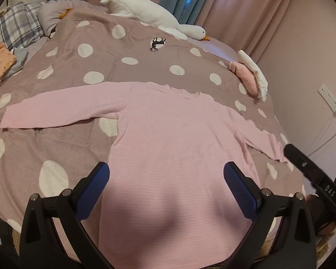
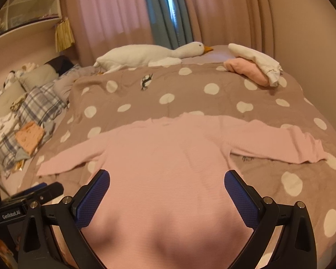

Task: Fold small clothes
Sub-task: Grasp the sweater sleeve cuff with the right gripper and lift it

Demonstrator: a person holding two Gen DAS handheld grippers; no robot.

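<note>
Left tool (image 1: pixel 166 172): jaws apart, over hem.
Right tool (image 2: pixel 167 180): jaws apart, empty.
Pink top (image 1: pixel 174 134): flat on bed (image 1: pixel 62 148), sleeves spread.
Risk: one-layer pinch would skew fold.

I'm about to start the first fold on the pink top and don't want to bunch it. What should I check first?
1. Pink top spread flat on the bed: ok.
2. Both sleeves out sideways: ok, though the right sleeve is rumpled at its cuff.
3. Left hand-held gripper open, holding nothing: ok.
4. Right hand-held gripper open, holding nothing: ok.
5. Hem lying straight: cannot tell, it is hidden at the near edge.
</note>
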